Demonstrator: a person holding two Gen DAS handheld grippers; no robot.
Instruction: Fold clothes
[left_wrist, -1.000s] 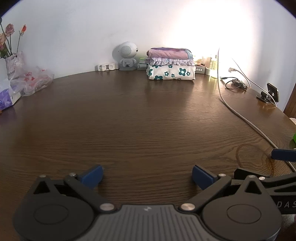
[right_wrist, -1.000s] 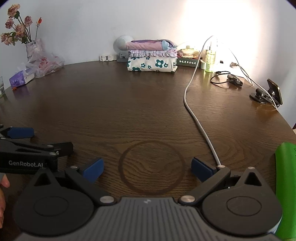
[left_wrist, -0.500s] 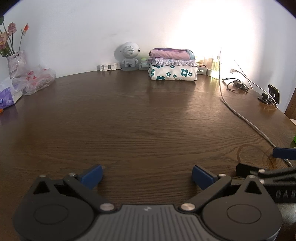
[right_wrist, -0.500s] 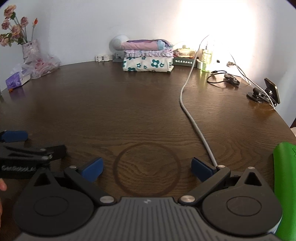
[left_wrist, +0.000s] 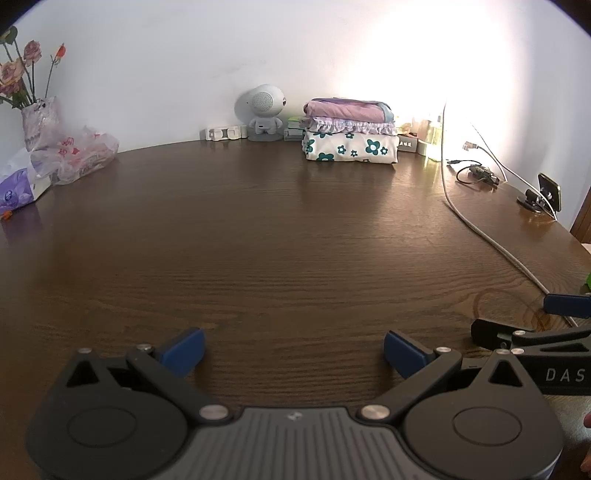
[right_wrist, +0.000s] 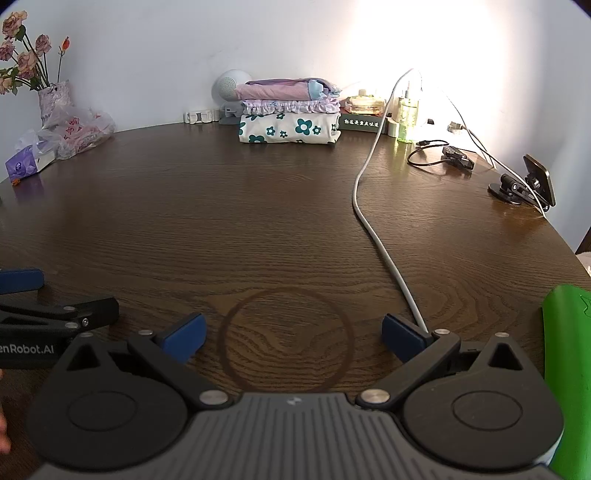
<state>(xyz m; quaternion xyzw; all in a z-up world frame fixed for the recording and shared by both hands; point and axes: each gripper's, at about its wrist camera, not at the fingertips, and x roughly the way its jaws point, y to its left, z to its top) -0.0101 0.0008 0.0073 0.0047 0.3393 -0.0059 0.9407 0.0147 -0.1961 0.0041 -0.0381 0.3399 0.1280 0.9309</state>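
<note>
Both the left hand-held gripper (left_wrist: 293, 350) and right hand-held gripper (right_wrist: 291, 334) hover spread wide, grasping nothing, over the bare brown tabletop (left_wrist: 277, 240); the folded clothes (left_wrist: 349, 134) sit stacked at upper centre.

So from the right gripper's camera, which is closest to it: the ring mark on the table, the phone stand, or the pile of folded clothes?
1. Ring mark: right between the right gripper fingers.
2. Phone stand: far right.
3. Folded clothes: against the back wall.

The left gripper (left_wrist: 293, 350), fingers (left_wrist: 183, 349) spread wide, hovers low over the bare desk (left_wrist: 277, 240); folded clothes (left_wrist: 349, 134) are stacked at the far edge.
</note>
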